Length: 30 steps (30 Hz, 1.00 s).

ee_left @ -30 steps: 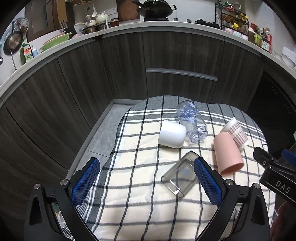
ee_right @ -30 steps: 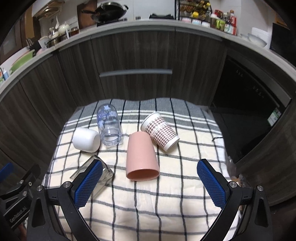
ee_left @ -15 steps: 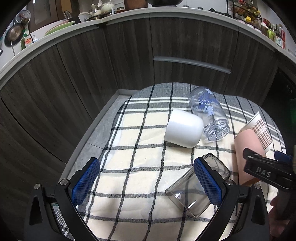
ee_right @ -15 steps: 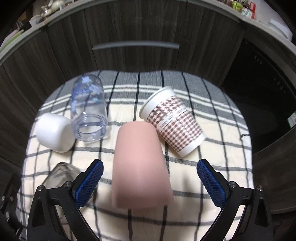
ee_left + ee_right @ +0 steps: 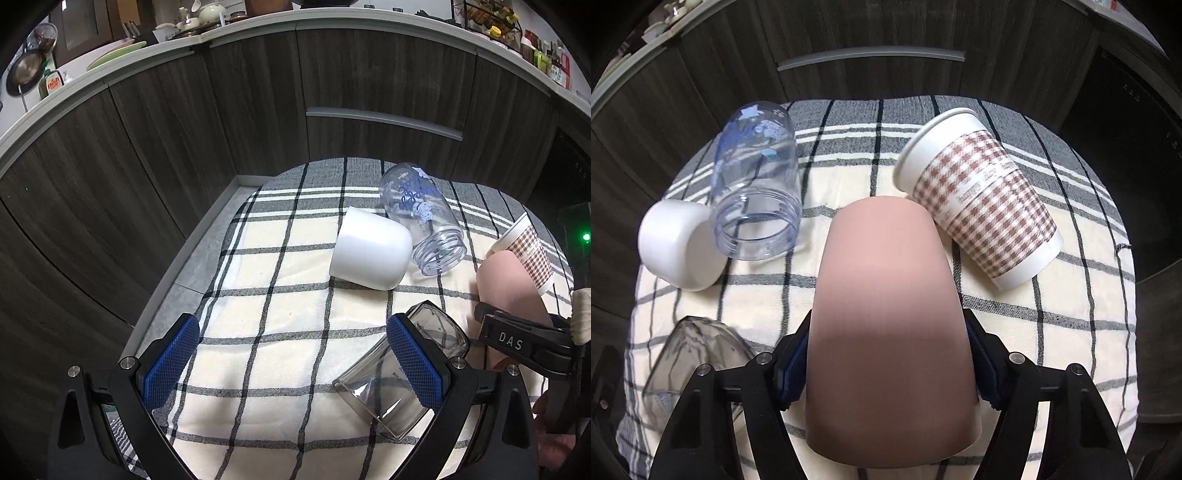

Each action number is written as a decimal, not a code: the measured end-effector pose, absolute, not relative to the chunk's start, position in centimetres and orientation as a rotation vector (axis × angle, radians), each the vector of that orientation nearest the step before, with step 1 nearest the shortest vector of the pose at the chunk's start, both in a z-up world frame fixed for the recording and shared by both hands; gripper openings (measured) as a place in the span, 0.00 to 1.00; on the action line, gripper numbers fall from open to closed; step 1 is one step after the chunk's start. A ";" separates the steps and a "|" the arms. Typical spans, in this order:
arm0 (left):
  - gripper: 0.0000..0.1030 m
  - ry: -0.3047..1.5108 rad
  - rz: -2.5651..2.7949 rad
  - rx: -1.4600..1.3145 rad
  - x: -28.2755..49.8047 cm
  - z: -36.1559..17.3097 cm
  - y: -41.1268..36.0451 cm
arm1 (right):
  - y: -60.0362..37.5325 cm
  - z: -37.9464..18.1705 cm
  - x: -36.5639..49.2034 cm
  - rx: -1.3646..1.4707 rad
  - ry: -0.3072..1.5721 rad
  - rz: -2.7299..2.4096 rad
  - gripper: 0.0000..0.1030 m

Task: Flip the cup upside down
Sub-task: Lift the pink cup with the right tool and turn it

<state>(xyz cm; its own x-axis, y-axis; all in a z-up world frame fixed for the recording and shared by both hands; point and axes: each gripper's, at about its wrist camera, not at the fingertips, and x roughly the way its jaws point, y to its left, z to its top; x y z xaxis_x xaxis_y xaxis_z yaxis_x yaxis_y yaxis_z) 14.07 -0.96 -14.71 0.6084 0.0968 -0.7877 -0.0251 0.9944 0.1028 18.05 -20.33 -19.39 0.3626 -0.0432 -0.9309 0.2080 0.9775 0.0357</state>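
Observation:
A pink cup (image 5: 886,332) lies on its side on the checked cloth (image 5: 1052,314), mouth toward the camera. My right gripper (image 5: 886,365) is shut on the pink cup, one blue pad on each side near the mouth. The pink cup also shows at the right of the left wrist view (image 5: 506,288). My left gripper (image 5: 295,365) is open and empty above the cloth (image 5: 258,302); its right finger (image 5: 413,362) hangs over a smoky square glass (image 5: 402,387) lying on its side.
Lying on the cloth: a white cup (image 5: 369,251), a clear bottle with blue print (image 5: 424,218), a brown-checked paper cup (image 5: 982,210). The smoky glass (image 5: 683,354) lies left of my right gripper. Dark cabinet fronts (image 5: 221,129) curve behind.
My right gripper has moved forward and down onto the pink cup and shut on it. My left gripper has edged forward and lower; it stays open.

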 end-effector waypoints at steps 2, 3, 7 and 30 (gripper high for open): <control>1.00 0.912 0.067 0.084 13.8 -14.5 -0.9 | -20.2 -18.9 17.8 0.152 1.181 -0.161 0.70; 1.00 0.910 0.066 0.085 13.6 -14.3 -0.8 | -20.2 -18.6 17.7 0.153 1.176 -0.159 0.70; 1.00 0.903 0.056 0.090 12.3 -13.4 -0.4 | -19.9 -16.9 16.2 0.166 1.162 -0.150 0.70; 1.00 0.962 0.050 0.110 -0.6 -13.1 6.6 | -12.3 -17.6 0.3 0.263 1.250 -0.055 0.70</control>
<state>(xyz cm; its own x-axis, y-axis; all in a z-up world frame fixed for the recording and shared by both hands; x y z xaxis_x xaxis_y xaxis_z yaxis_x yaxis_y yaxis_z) -0.63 6.58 -13.07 0.5714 0.0920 -0.8155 0.0062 0.9932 0.1164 0.25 -12.27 -17.62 0.3179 0.1015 -0.9427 0.1844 0.9686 0.1665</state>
